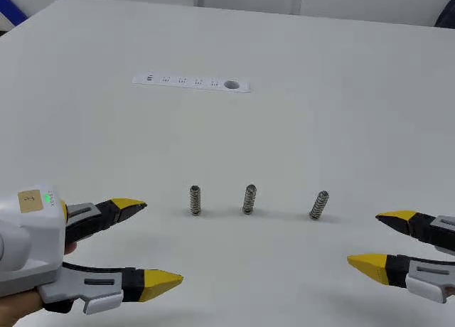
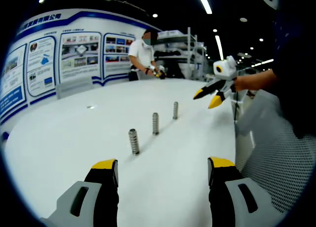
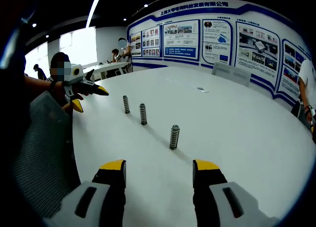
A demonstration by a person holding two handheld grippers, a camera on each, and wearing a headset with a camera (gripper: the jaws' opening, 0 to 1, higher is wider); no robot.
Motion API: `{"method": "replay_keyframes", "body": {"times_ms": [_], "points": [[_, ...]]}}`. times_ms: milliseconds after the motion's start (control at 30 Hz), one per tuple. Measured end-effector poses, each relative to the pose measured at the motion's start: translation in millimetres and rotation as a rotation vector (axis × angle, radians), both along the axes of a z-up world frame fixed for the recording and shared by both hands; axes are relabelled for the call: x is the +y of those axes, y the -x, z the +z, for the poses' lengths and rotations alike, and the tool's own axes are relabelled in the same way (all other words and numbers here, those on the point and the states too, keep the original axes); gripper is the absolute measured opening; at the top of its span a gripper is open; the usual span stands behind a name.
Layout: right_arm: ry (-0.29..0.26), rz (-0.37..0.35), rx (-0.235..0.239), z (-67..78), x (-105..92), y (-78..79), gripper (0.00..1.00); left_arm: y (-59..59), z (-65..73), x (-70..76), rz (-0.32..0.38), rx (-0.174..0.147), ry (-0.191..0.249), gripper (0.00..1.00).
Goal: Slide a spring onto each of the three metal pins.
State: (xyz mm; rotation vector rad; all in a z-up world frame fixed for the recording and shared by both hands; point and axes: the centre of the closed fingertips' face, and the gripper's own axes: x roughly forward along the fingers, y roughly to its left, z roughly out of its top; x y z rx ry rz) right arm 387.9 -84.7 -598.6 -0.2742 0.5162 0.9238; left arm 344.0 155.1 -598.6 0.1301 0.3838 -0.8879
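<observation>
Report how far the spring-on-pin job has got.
Looks done: the left coiled metal spring, middle spring and right spring stand on the white table, each apparently sleeving a pin hidden inside. In hand: nothing; left gripper and right gripper are open, empty. Nothing looks left.

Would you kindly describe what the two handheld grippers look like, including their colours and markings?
Both the left gripper and the right gripper have pointed jaws with yellow tips, black middles and grey bases. The left one's white housing carries a tan sticker and a small green light.
</observation>
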Motion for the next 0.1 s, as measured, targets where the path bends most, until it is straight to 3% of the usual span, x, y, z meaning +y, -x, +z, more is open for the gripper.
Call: {"method": "replay_keyframes", "body": {"times_ms": [100], "points": [[0.005, 0.0, 0.0, -1.9, -1.2, 0.9, 0.59, -0.5, -0.2, -0.7, -0.003, 0.001, -0.001, 0.75]]}}
